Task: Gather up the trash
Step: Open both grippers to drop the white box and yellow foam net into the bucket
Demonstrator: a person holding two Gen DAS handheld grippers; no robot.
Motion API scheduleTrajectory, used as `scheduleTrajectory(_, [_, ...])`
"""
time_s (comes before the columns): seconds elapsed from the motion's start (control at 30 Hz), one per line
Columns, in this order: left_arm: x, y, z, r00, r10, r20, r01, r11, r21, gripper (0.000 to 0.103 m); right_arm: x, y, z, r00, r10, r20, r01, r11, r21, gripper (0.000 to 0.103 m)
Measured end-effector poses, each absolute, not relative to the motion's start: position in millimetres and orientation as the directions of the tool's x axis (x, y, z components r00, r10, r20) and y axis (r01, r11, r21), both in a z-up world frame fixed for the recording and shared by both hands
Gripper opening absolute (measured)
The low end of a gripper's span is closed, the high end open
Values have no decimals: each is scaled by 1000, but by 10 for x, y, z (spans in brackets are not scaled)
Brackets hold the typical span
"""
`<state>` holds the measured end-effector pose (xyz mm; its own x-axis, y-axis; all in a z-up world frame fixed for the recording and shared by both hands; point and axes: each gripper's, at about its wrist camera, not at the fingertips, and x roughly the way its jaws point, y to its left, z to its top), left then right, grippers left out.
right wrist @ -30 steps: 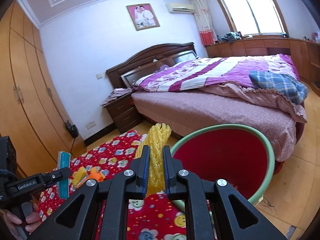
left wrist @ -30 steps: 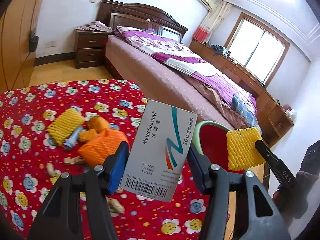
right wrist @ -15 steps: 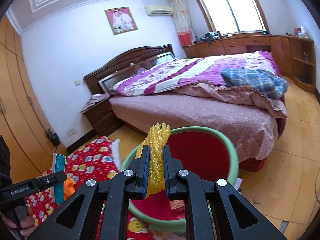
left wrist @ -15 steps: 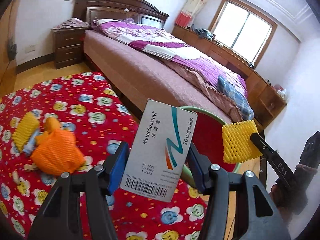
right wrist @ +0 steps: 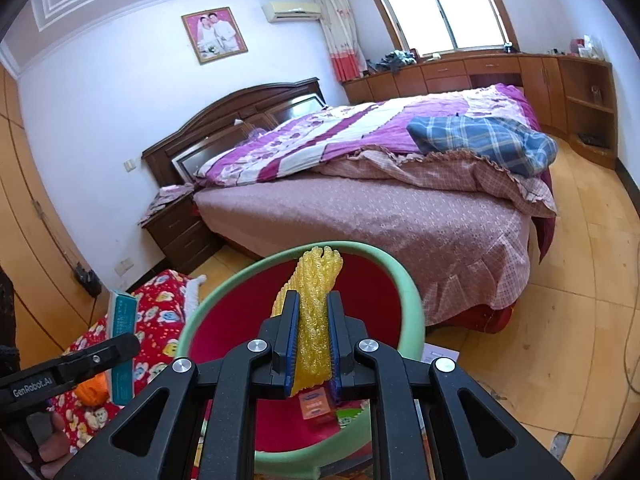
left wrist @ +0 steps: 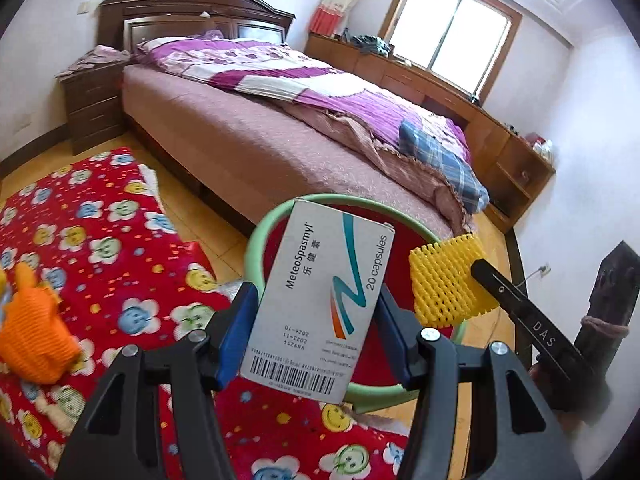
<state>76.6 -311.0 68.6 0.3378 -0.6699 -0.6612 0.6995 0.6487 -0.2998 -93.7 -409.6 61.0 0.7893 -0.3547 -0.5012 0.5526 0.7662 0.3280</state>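
My left gripper (left wrist: 314, 332) is shut on a white medicine box (left wrist: 320, 308) marked "MeteoSpasmyl", held over the near rim of a round bin (left wrist: 256, 248), red inside with a green rim. My right gripper (right wrist: 312, 336) is shut on a yellow foam net (right wrist: 316, 304) and holds it above the bin's red inside (right wrist: 240, 328). The net also shows in the left wrist view (left wrist: 448, 280), and the box in the right wrist view (right wrist: 122, 340). A small orange packet (right wrist: 316, 404) lies in the bin.
A red flowered mat (left wrist: 100, 248) lies left of the bin with an orange foam net (left wrist: 36, 340) on it. A large bed (left wrist: 304, 120) stands behind the bin, with a dark nightstand (left wrist: 92, 108) beside it. The floor (right wrist: 560, 320) is wood.
Both grippers have moved right, off the mat and toward the bin. The box and the yellow net now hang over the bin. The mat's trash has slid to the left edge.
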Motion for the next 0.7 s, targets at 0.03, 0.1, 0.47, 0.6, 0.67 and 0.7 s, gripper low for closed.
scheduleTrajectory(0.03, [770, -3152, 660, 331, -669, -665, 703, 645, -299, 59, -934, -4112, 596, 788, -355, -503, 554, 765, 329, 15])
scheduleTrajectory(0.1, [780, -3227, 611, 306, -671, -675, 712, 632, -306, 59, -927, -4137, 572, 787, -355, -505, 555, 764, 329, 15])
scheduleTrajectory(0.47, [748, -3346, 511, 285, -660, -695, 724, 624, -295, 66, -865, -4214, 483, 797, -315, -515, 539, 756, 372, 27])
scheduleTrajectory(0.6, [765, -3296, 499, 286, -657, -698, 712, 633, -304, 66, -887, -4212, 492, 798, -315, -513, 539, 753, 376, 28])
scheduleTrajectory(0.67, [747, -3264, 507, 288, -657, -697, 708, 636, -306, 66, -907, -4203, 506, 799, -318, -511, 540, 752, 377, 28])
scheduleTrajectory(0.7, [743, -3256, 510, 289, -657, -696, 707, 637, -307, 66, -912, -4195, 511, 799, -318, -510, 539, 753, 377, 28])
